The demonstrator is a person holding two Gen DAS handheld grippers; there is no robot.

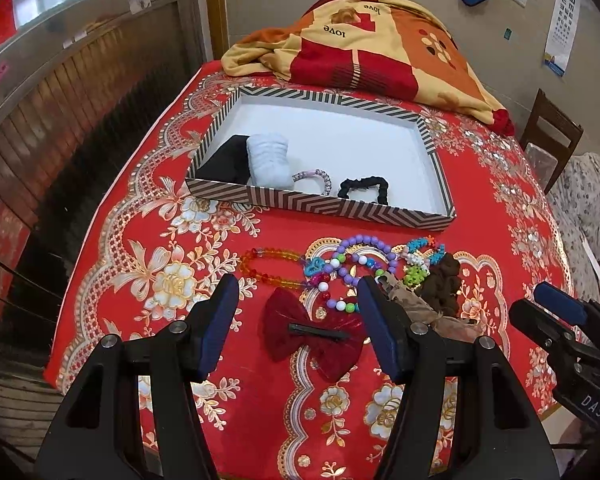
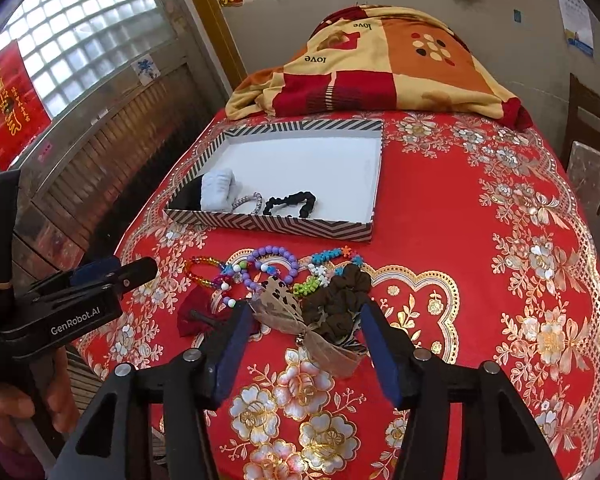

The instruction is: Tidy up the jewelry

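The counter is covered by a red floral cloth (image 1: 204, 360). Toward its far edge lies a shallow striped box (image 1: 340, 206) with a white floor; along the box's near wall, from its left corner, sit a black pouch (image 1: 226, 160), a pale ribbed bundle (image 1: 268, 160), a silver-pink braided bracelet (image 1: 314, 178) and a black scrunchie (image 1: 364, 188). Behind the box, at the far edge, a patchwork quilt (image 1: 364, 40) is heaped.

Nearer the front edge, loose pieces lie in a row: an orange bead bracelet (image 1: 268, 266), purple bead bracelets (image 1: 360, 268), a turquoise and green bead string (image 1: 420, 258), a dark brown scrunchie (image 2: 340, 300), a leopard-print mesh bow (image 2: 296, 320) and a dark red bow clip (image 1: 316, 332).

The left hand-held gripper (image 1: 296, 316) hangs above the red bow clip with its jaws spread wide, gripping nothing; the clip lies on the cloth between the two blue pads, clear of both. The right hand-held gripper (image 2: 304, 332) stands with its jaws parted around the mesh bow and the brown scrunchie, pads not pressing on either. In the right wrist view a hand (image 2: 28, 408) grips the left tool's handle at the counter's left side.
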